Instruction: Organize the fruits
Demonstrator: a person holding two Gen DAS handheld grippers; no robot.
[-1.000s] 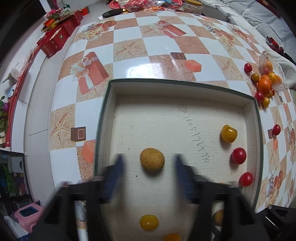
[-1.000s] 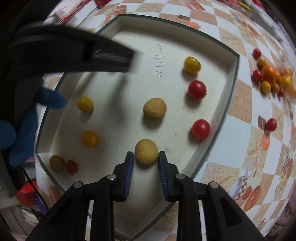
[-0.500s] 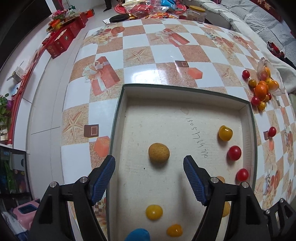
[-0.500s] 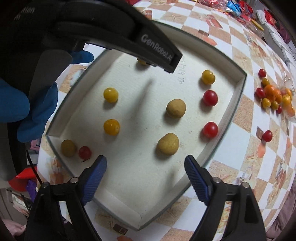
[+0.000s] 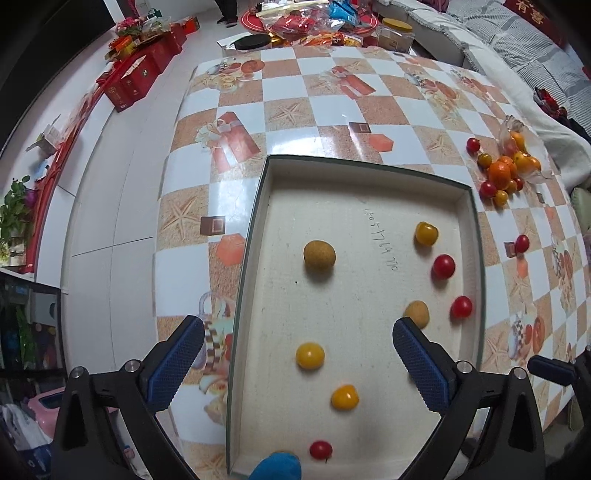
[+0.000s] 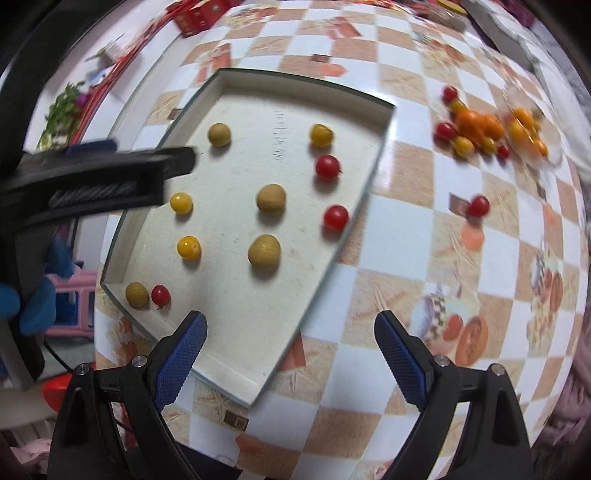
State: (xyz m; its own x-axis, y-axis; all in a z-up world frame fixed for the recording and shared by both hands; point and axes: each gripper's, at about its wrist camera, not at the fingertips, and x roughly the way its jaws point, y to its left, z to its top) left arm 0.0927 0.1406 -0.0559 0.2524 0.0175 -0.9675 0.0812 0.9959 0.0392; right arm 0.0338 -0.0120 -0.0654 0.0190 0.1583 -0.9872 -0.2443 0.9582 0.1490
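A shallow white box (image 5: pixel 260 236) (image 6: pixel 369 173) on the checkered table holds sorted fruit: tan longans (image 5: pixel 319 255) (image 6: pixel 264 250), yellow tomatoes (image 5: pixel 310 355) (image 6: pixel 188 247) and red tomatoes (image 5: pixel 443 266) (image 6: pixel 335 217). A loose pile of oranges and small tomatoes (image 5: pixel 500 173) (image 6: pixel 480 129) lies on the table at the right, with one stray red tomato (image 5: pixel 522 243) (image 6: pixel 479 205). My left gripper (image 5: pixel 297 363) is open above the box's near part. My right gripper (image 6: pixel 290 356) is open and empty above the box's near right edge.
Red gift boxes (image 5: pixel 138 79) stand on the floor at the far left. Snack packets and a jar (image 5: pixel 395 35) crowd the table's far end. A sofa with grey cushions (image 5: pixel 524 44) runs along the right. The left gripper's arm (image 6: pixel 99 181) reaches over the box's left side.
Both grippers have pulled back and up from the box. The right one has let go of the longan, opened wide and swung to the right.
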